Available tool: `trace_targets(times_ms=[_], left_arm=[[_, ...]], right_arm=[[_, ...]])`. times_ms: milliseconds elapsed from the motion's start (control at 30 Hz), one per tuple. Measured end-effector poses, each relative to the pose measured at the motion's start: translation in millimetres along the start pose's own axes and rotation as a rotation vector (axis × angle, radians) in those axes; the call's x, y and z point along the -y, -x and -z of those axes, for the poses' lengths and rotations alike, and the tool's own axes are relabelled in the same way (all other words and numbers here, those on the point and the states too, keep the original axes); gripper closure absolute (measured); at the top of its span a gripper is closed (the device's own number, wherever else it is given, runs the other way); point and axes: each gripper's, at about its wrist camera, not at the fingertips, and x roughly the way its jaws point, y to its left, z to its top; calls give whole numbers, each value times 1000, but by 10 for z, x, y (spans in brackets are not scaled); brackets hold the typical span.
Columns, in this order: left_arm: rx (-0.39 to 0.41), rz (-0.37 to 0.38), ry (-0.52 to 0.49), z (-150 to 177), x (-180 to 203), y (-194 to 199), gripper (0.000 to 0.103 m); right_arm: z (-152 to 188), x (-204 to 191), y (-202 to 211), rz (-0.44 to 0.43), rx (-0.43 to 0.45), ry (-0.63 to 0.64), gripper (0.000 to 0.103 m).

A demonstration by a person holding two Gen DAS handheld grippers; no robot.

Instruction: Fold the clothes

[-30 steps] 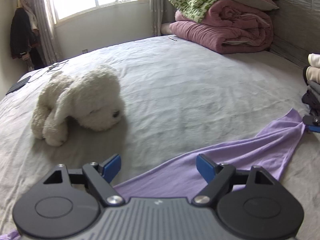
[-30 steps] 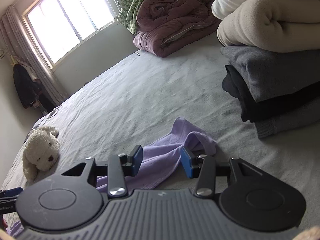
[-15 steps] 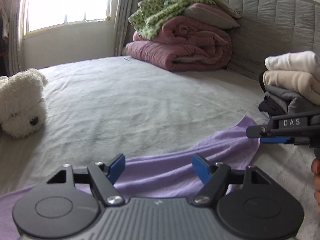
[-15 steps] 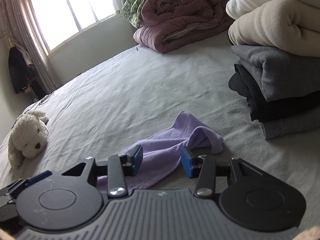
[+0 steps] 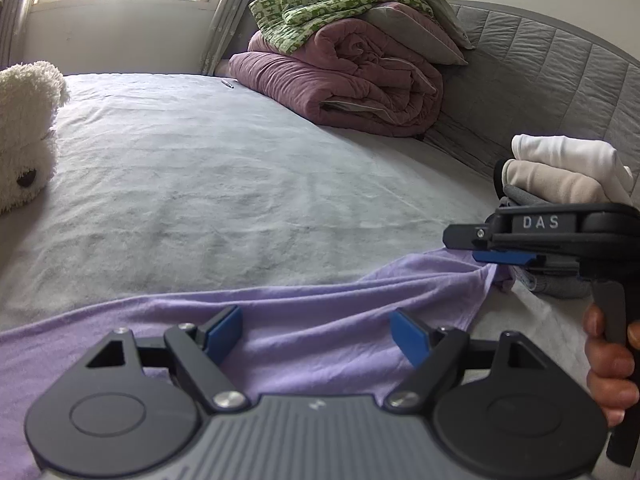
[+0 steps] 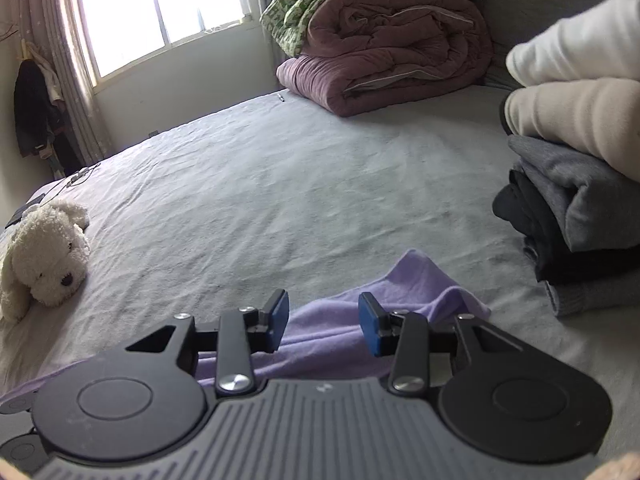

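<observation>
Purple garment (image 5: 320, 340) lies spread along the bed's (image 5: 240, 184) near edge, its far end beside the folded stack (image 6: 580, 184); left gripper (image 5: 316, 330) gapes wide over it, right gripper (image 6: 323, 318) has just been narrowing above the cloth, not yet pinching, likely lining up for a fold

Daylight from window (image 6: 160, 20) — blown-out glare, fisheye-bent edges.

One purple garment (image 5: 320, 320), one plush dog (image 6: 44, 256), two grippers.
</observation>
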Motion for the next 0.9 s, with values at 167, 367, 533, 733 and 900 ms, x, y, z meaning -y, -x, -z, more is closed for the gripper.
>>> trace_targets(times_ms=[167,367,533,733,900], left_arm=[[4,26,33,-3,-60,11,21],[2,29,36,-5,-66,11,21],[2,32,36,-4,-75,20,20],[2,35,38,-4,-83,17,20],[3,39,33,-4,-77,19,19]], right_arm=[[-284,-48,-149,16,-45,199,69],[-334,-14,-300,-68,-135,370,64],[-187,-134,-466,-146,-215,471,64],[-13,-234,-568,-194,-254,546,97],[7,-320,-528,-135,-194,620,102]])
